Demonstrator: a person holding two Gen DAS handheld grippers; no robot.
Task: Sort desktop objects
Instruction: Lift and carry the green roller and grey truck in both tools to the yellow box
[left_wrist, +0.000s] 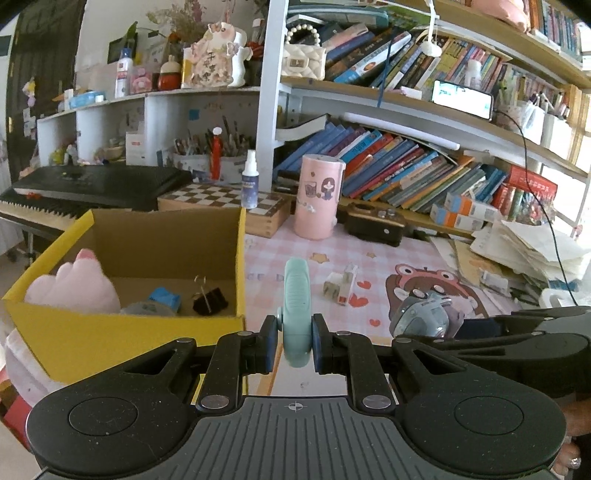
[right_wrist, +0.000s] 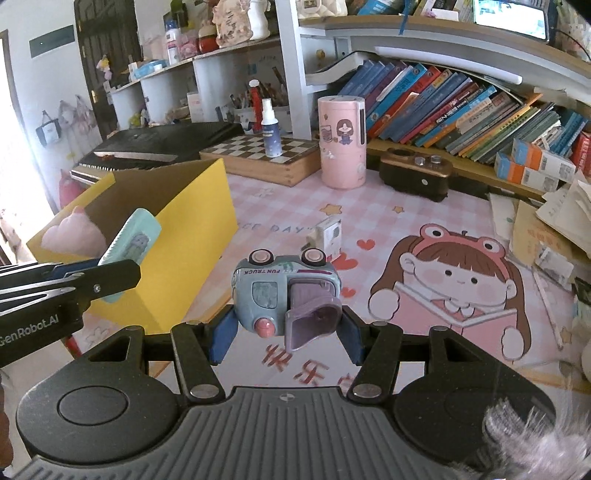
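Both wrist cams close, angled down; share yellow box (left_wrist: 122, 332) & desk mat (right_wrist: 369, 221).

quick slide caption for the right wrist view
Right gripper carries an upside-down toy truck over the pink desk mat, yellow cardboard box at left.

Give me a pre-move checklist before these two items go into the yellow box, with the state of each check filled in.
1. Left tongs shut on the mint green case: ok, pads press both its sides.
2. Right tongs shut on the toy truck: ok, held between the blue pads, wheels up.
3. Yellow box open at the top: ok.
4. Room left inside the box: ok, bare cardboard floor shows around the pink plush, the blue item and the black binder clip.
5. Left tongs over the box opening: not ok, they sit just beside its right wall.
6. Small white carton on the mat, to be sorted too: cannot tell.
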